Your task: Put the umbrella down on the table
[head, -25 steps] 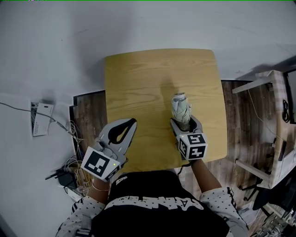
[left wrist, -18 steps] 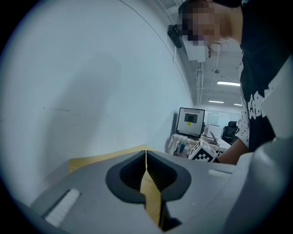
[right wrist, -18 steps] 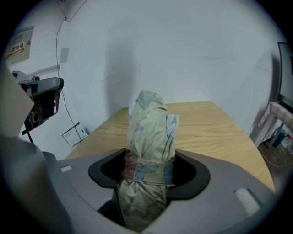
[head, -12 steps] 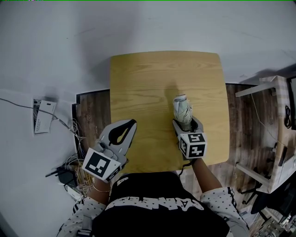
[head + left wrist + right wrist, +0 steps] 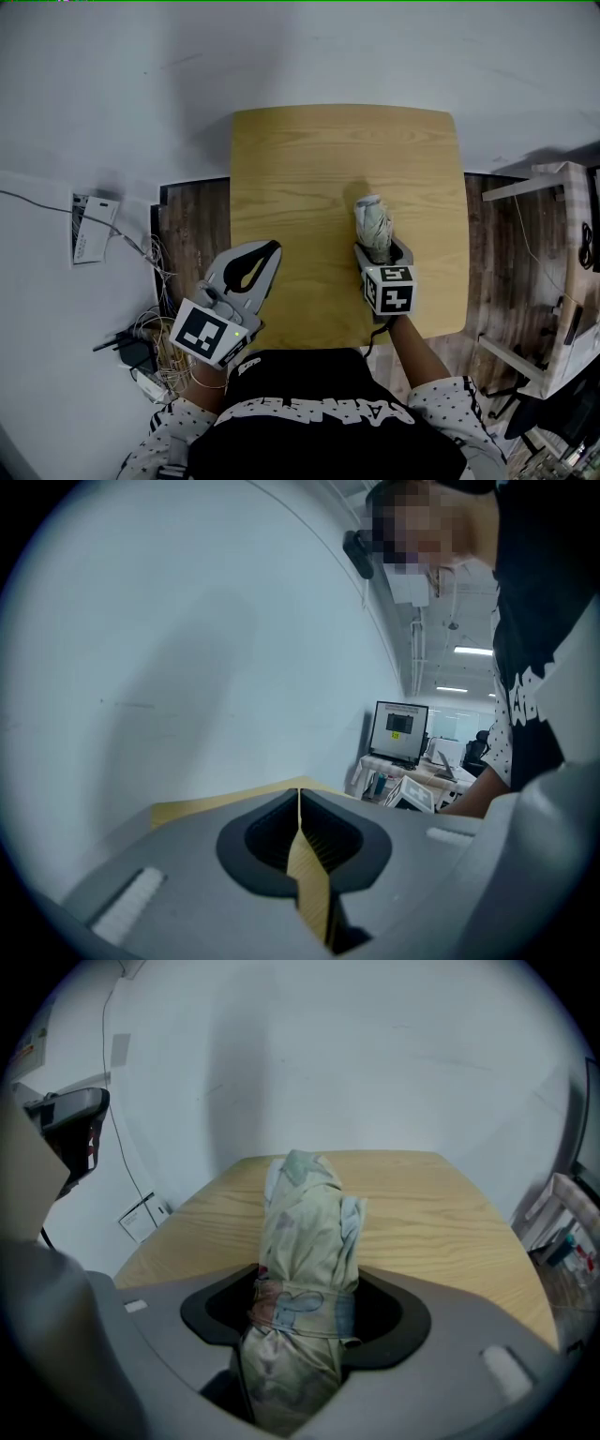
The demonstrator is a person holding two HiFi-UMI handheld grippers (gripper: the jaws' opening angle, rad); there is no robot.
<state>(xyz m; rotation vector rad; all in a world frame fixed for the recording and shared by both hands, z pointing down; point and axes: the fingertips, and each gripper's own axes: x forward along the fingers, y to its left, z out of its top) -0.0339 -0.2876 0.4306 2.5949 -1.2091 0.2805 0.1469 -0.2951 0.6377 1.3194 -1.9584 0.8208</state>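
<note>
Head view: my right gripper (image 5: 380, 247) is clenched around the folded umbrella (image 5: 371, 217), whose free end points toward twelve o'clock over the wooden table (image 5: 300, 159), just three o'clock of its centre. At eight o'clock from the umbrella, my left gripper (image 5: 253, 266) hangs over the table's edge, jaws pressed together on nothing.

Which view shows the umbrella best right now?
The right gripper view: the folded umbrella fills the centre, clamped between the jaws. The head view shows it small, from above; the left gripper view misses it.
</note>
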